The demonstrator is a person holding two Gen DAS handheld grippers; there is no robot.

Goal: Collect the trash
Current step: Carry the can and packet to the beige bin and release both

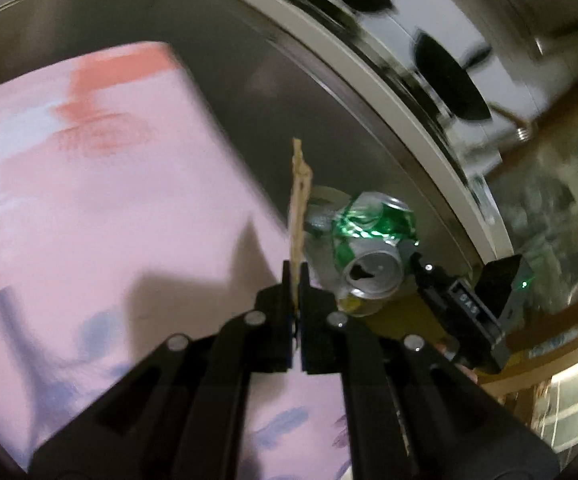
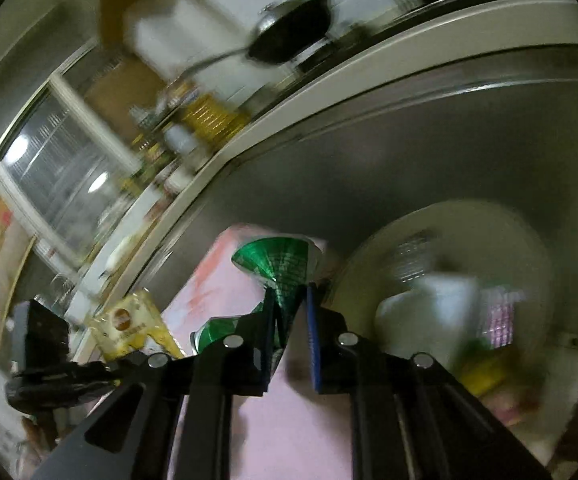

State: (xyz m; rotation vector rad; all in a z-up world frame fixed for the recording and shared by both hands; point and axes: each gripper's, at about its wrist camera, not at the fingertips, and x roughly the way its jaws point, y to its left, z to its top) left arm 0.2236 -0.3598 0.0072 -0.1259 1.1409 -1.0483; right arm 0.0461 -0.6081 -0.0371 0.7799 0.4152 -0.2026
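**A:** Note the can first. Crushed green-and-silver drink can, off the surface, held in your right gripper. Light, thin-walled, already buckled, so it will deform further under pressure, and the skin likely runs slick. The pads are clenched on the crumpled waist, where the metal has folded into a narrow neck.

**B:** Good place to hold?

**A:** I judge yes. The fold gives the pads something to bite; the round ends would roll out. Long axis, as your left wrist camera sees it, runs from the opened top, which faces that camera low down, up and away to the dented far end. From your right wrist camera it fans out upward past the fingertips.

**B:** And the other piece?

**A:** Thin tan scrap, cardboard or wood, I cannot tell which. Your left gripper is pinched tight on its lower end. It stands nearly upright out of the jaws, long axis vertical in that view. Flat, stiff-looking, very light; likely to snap or slide if twisted.

**B:** Surroundings?

**A:** Both pieces hang close together over a pink patterned cloth and a dark grey surface. A round pale bin with mixed rubbish sits just right of the can in the right view. Background is blurred; I leave it.
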